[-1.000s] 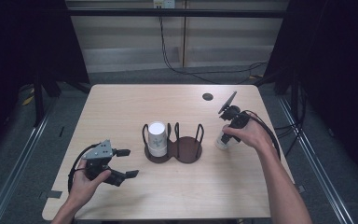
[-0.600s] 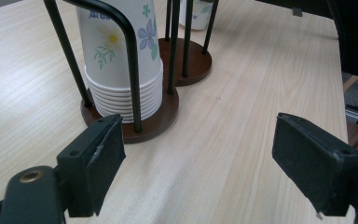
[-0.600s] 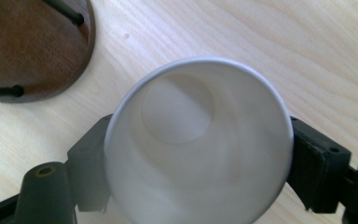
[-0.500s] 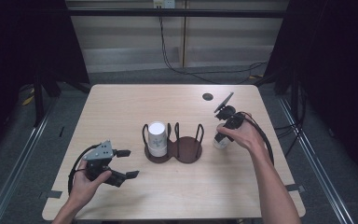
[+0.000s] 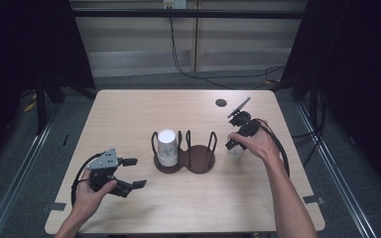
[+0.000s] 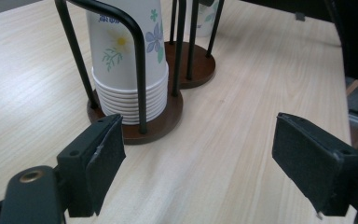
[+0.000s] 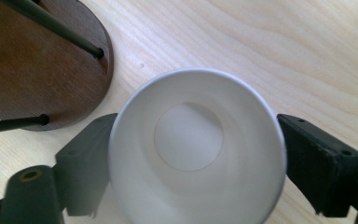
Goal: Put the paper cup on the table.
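Note:
A dark wooden two-ring cup holder (image 5: 201,158) stands mid-table, with a stack of flowered paper cups (image 5: 167,147) in its left ring. A single white paper cup (image 5: 234,151) stands upright on the table just right of the holder. My right gripper (image 5: 233,146) points down over it. Its jaws have just been opening and now flank the round, unsqueezed cup (image 7: 196,154), beside the holder's base (image 7: 37,60). My left gripper (image 5: 135,172) is open and empty at the front left. It faces the cup stack (image 6: 126,60) in the holder (image 6: 193,70).
The light wooden table (image 5: 188,208) has a small black round disc (image 5: 221,102) near its far edge. Black cables trail from both grippers. Dark floor and metal rails lie beyond the table on both sides.
The right jaws have spread apart around the single cup, which stands on the table. Both hands stay where they were.

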Motion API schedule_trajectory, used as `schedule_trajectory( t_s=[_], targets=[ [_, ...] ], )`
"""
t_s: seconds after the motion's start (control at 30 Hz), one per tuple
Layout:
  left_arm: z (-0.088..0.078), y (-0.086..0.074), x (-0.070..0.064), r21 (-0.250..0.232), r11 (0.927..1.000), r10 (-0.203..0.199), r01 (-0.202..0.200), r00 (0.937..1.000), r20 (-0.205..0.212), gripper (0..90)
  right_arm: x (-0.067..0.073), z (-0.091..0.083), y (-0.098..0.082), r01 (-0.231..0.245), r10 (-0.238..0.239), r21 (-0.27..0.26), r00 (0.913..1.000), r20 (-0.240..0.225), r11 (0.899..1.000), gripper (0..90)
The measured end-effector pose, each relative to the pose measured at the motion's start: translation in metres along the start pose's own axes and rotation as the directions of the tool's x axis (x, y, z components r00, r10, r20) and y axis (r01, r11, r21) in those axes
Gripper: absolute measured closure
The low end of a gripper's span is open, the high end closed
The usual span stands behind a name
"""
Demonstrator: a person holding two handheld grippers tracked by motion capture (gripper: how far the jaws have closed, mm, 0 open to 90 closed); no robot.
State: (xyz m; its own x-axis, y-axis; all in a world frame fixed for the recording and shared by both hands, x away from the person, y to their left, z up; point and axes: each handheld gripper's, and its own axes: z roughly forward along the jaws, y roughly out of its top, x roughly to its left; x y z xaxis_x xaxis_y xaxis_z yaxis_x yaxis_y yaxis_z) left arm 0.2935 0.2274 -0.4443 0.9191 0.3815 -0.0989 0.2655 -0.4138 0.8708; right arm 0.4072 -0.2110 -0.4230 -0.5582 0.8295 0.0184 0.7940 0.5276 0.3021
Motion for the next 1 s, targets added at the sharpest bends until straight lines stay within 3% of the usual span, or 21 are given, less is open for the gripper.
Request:
schedule_trajectory(
  t_s=[0.13,0.47,0.57,0.67,0.9,1.0],
  targets=[
    [-0.003,-0.001,0.003,-0.003,1.0000,-0.006,0.006,0.9999,-0.014,16.8,-0.001,-0.003,-0.001,-0.009,0.009,-0.019,0.9999,-0.006,1.000,15.0],
    [-0.005,-0.002,0.005,-0.011,0.9998,-0.016,0.016,0.9995,-0.027,16.8,-0.006,-0.010,-0.010,-0.060,0.057,-0.176,0.9981,-0.024,0.983,14.4],
    [-0.005,-0.003,0.006,-0.013,0.9996,-0.027,0.026,0.9993,-0.025,16.8,-0.007,-0.016,-0.013,-0.077,0.075,-0.233,0.9970,-0.015,0.969,14.1],
    [-0.005,-0.004,0.006,-0.005,0.9998,-0.021,0.021,0.9995,-0.022,16.8,-0.006,-0.021,-0.014,-0.107,0.094,-0.280,0.9939,-0.057,0.954,14.3],
    [-0.004,-0.001,0.005,-0.024,0.9990,-0.039,0.038,0.9992,-0.010,16.8,-0.001,-0.029,-0.021,-0.115,0.098,-0.380,0.9931,-0.065,0.918,16.2],
    [-0.006,0.001,0.005,-0.030,0.9986,-0.044,0.044,0.9990,-0.013,16.7,0.005,-0.029,-0.027,-0.103,0.105,-0.445,0.9942,-0.021,0.889,16.5]
  ],
)
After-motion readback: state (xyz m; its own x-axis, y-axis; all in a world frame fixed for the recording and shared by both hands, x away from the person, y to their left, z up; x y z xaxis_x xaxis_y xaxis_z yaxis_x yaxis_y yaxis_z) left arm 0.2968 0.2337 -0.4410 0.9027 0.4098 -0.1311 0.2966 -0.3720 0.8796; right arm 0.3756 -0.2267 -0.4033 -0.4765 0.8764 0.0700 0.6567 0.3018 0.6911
